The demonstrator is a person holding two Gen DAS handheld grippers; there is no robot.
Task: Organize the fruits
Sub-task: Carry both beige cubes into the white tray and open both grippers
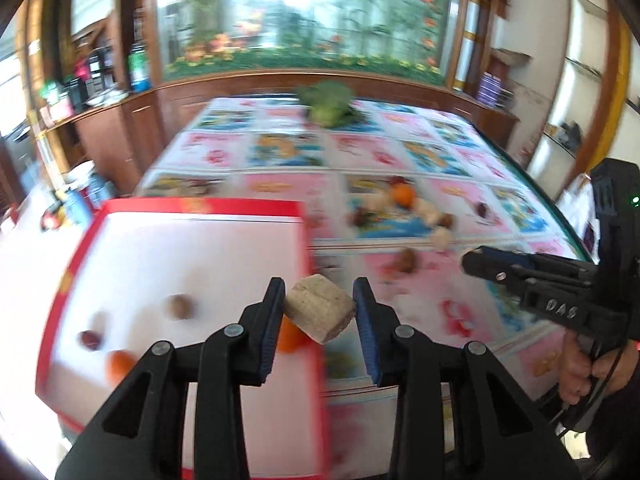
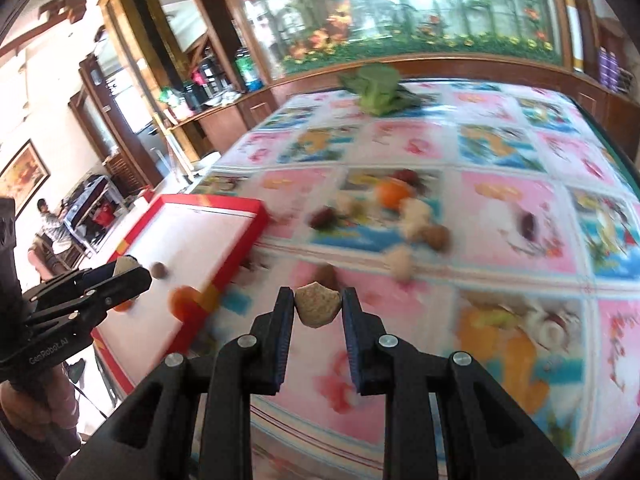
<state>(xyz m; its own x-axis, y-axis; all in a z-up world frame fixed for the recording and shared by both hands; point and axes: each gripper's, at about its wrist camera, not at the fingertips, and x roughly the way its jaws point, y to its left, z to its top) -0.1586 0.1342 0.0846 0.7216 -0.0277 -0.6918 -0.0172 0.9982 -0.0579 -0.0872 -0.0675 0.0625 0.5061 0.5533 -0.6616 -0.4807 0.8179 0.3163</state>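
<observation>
Two tools in view, each clamped on a small piece. The left tool (image 1: 320, 304) pinches a beige, blocky chunk (image 1: 320, 307) between its blue pads, held in the air over the right edge of the red-rimmed tray (image 1: 200, 209); jaws narrow, pressed on both sides of the chunk. The right tool (image 2: 317, 306) grips a tan, rounded nut-like piece (image 2: 318, 305), also narrow, held above the table (image 2: 520, 360) with its pink-and-blue patterned cloth. Inside the white tray: a brown round nut (image 1: 181, 307), a dark red fruit (image 1: 90, 338), an orange fruit (image 1: 120, 365) at the near left, and another orange fruit (image 1: 290, 334) partly hidden behind the left pad. On the table to the right of the tray lies a loose cluster: an orange (image 2: 392, 194), pale beige chunks (image 2: 416, 212), a brown nut (image 2: 436, 236), a dark red fruit (image 2: 324, 218); one dark red fruit (image 2: 528, 224) sits apart further right. A leafy green vegetable (image 2: 376, 94) rests at the far end of the table. Both views heavily motion-blurred; finer detail of the pieces is unreadable. A hand (image 1: 588, 372) holds the right tool's handle at the left view's edge.
</observation>
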